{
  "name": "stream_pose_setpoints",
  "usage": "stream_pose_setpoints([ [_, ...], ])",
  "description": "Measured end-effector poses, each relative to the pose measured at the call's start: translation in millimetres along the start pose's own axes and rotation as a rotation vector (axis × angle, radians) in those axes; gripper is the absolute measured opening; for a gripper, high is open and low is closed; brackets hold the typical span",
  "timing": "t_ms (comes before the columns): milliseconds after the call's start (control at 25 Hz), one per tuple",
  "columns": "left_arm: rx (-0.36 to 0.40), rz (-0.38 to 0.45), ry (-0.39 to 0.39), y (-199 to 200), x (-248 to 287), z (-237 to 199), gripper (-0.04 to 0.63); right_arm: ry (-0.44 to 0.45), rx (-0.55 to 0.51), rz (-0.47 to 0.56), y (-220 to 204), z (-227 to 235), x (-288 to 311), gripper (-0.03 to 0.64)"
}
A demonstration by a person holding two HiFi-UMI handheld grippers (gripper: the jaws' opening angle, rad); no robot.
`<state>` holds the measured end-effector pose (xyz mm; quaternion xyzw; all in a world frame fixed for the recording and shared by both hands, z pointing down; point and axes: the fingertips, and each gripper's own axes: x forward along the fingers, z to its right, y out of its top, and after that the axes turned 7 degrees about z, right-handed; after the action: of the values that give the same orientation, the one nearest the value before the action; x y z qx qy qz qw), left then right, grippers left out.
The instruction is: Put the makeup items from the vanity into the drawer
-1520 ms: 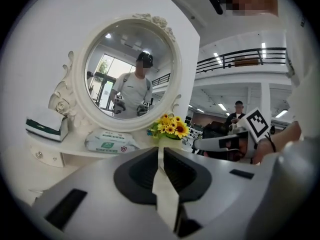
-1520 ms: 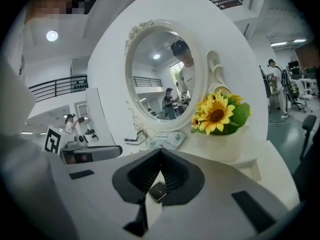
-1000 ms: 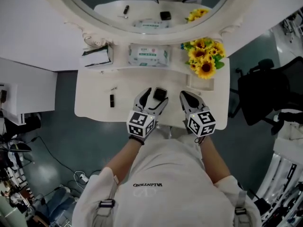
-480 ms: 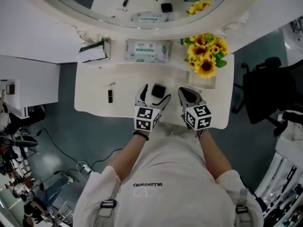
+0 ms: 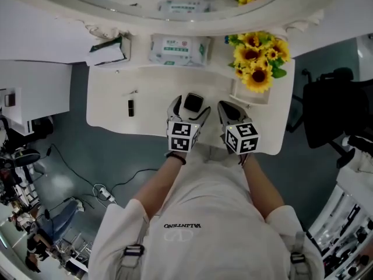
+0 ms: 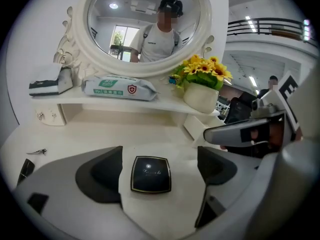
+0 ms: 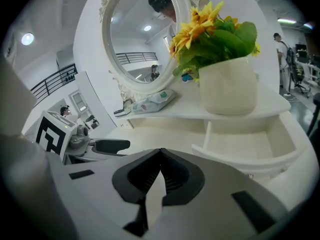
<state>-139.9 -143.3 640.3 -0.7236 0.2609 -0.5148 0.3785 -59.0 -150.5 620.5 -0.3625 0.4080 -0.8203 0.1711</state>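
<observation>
Compact [image 6: 150,174] on vanity [image 6: 95,134] between parted left gripper [image 6: 159,163] jaws; right gripper [image 7: 160,154] closed; drawer [image 7: 235,156] open.

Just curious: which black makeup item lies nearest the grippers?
The square black compact, between the open jaws of the left gripper; the slim black tube lies further left.

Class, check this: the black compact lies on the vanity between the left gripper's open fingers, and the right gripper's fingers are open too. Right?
No. The right gripper view shows the right gripper with fingers shut. The black compact does lie on the vanity between the open fingers of the left gripper.
</observation>
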Motion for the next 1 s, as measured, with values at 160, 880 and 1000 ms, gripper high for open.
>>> stream_pose_setpoints([
  [160,-0.010,-0.025,0.014,-9.1,7.8,-5.6,0.453,-0.001,0.009,-0.018,-10.0,4.1,6.2,0.011],
  [880,-0.022,-0.124,0.048,-34.8,36.2,-14.3,0.453,-0.014,0.046,-0.051,-24.2,15.7,33.6,0.011],
  [1000,0.012,-0.125,0.066,-37.3,38.0,-15.2,0.453,-0.015,0.050,-0.054,-25.8,16.5,34.0,0.011],
])
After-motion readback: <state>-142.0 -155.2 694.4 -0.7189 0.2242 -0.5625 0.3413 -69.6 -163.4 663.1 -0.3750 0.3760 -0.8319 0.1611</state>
